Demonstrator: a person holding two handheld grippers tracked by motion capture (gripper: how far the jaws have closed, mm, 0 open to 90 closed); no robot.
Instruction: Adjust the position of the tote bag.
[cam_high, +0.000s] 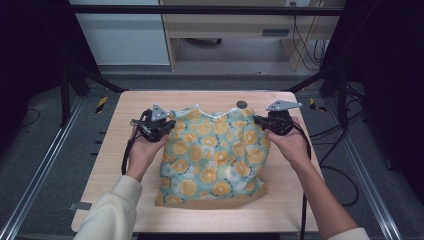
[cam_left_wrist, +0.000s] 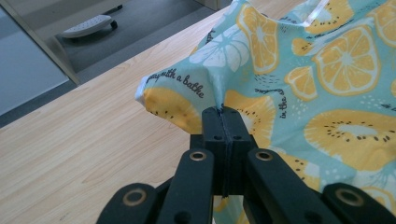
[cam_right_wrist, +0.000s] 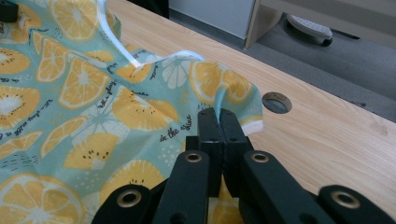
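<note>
A teal garment (cam_high: 212, 155) printed with orange and lemon slices lies spread on the wooden table (cam_high: 115, 150), its white-trimmed neckline at the far side. My left gripper (cam_high: 167, 127) is shut on the garment's far left corner (cam_left_wrist: 187, 93), and that corner is lifted off the wood. My right gripper (cam_high: 257, 121) is shut on the far right corner (cam_right_wrist: 233, 93), with cloth pinched between the jaws. In the left gripper view (cam_left_wrist: 224, 114) and the right gripper view (cam_right_wrist: 218, 114) the black jaws meet with fabric in the seam. The near hem rests on the table.
A round cable hole (cam_high: 242, 104) sits in the table just beyond the garment's far right corner (cam_right_wrist: 277, 102). Bare wood (cam_high: 295, 200) surrounds the cloth on all sides. Black frame posts (cam_high: 65, 85) stand at the back corners, with cables (cam_high: 340, 175) trailing on the floor to the right.
</note>
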